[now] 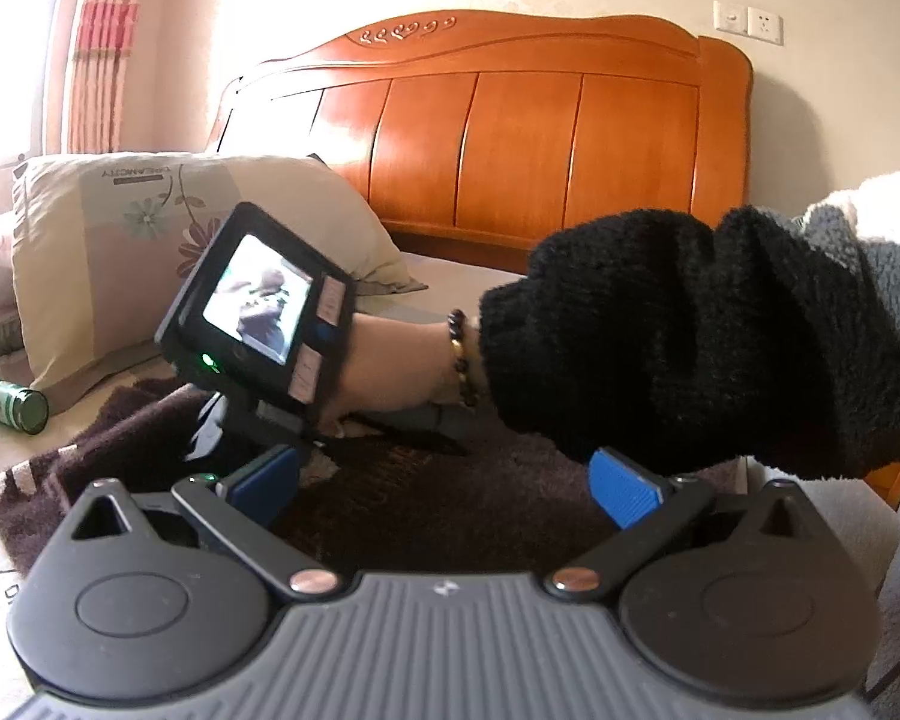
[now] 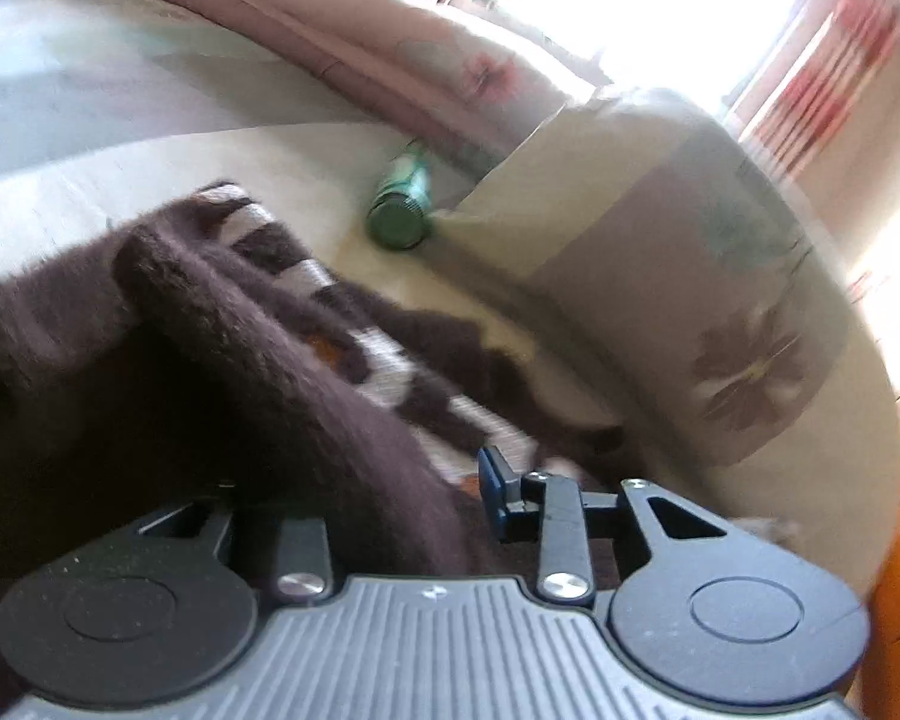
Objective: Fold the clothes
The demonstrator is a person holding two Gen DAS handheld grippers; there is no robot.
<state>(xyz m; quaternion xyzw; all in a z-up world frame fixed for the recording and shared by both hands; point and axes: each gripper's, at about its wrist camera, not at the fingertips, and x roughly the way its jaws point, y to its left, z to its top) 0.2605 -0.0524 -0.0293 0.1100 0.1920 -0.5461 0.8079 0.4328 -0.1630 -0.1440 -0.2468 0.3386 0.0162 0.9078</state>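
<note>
A dark brown fuzzy sweater (image 1: 426,498) with pale stripes lies on the bed. My left gripper (image 1: 450,486) is open just above it, blue pads wide apart and empty. In the left wrist view the right gripper's body and screen (image 1: 258,306), held by a bare hand with a bead bracelet, press down on the sweater. In the right wrist view the sweater (image 2: 258,360) is bunched over my right gripper (image 2: 426,498). A fold of it lies between the jaws and hides the left finger; only the right blue pad (image 2: 495,492) shows.
A green bottle (image 1: 12,405) (image 2: 405,204) lies on the sheet beside a floral pillow (image 1: 150,258) (image 2: 690,300). An orange wooden headboard (image 1: 540,138) stands behind. A black sleeve (image 1: 720,348) crosses the right side. Folded pink bedding (image 2: 360,42) lies beyond the bottle.
</note>
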